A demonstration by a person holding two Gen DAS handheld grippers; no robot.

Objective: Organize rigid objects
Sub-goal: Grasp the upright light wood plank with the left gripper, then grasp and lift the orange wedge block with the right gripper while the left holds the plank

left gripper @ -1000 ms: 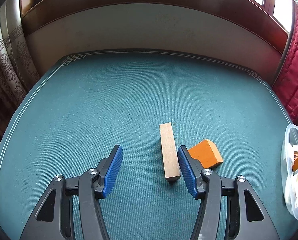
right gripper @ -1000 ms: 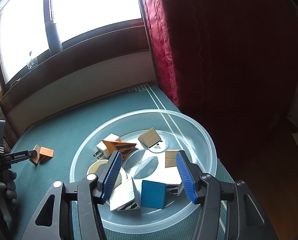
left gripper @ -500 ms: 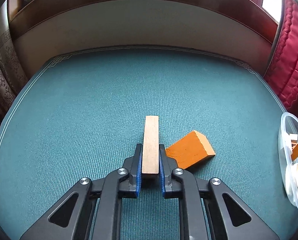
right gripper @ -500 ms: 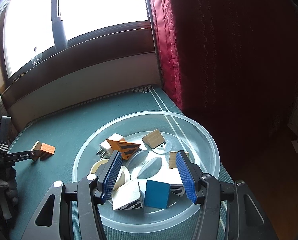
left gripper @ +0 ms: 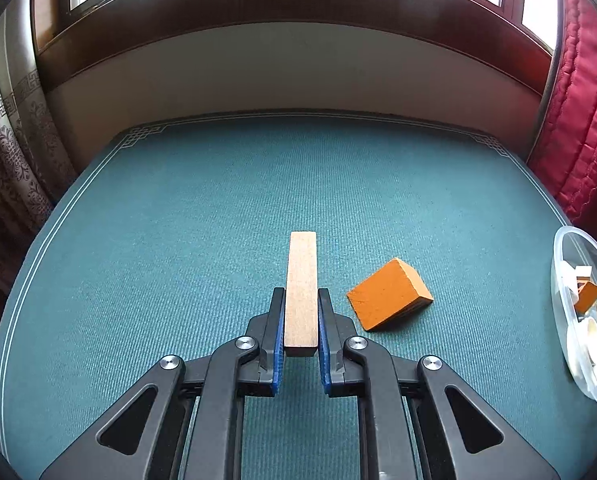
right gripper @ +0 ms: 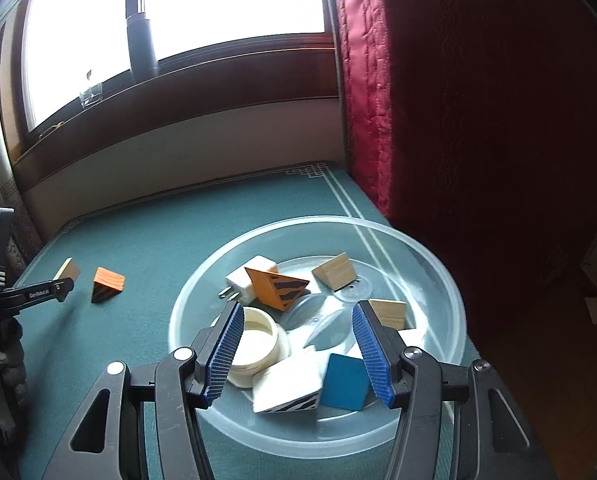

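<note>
Pickup step: left gripper [left gripper: 301,312] clamped on plank [left gripper: 301,288]; right gripper [right gripper: 298,354] part-open, empty. Next: lift, carry to bowl [right gripper: 430,252].

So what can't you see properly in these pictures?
- Clear bowl, left wrist view: cut off by the right edge, its pieces too small to name.
- White block, right wrist view: partly behind the right tool.
- Plain wooden block, right wrist view: its near end hidden by the left tool.
- Outside the window: washed out by glare.
</note>
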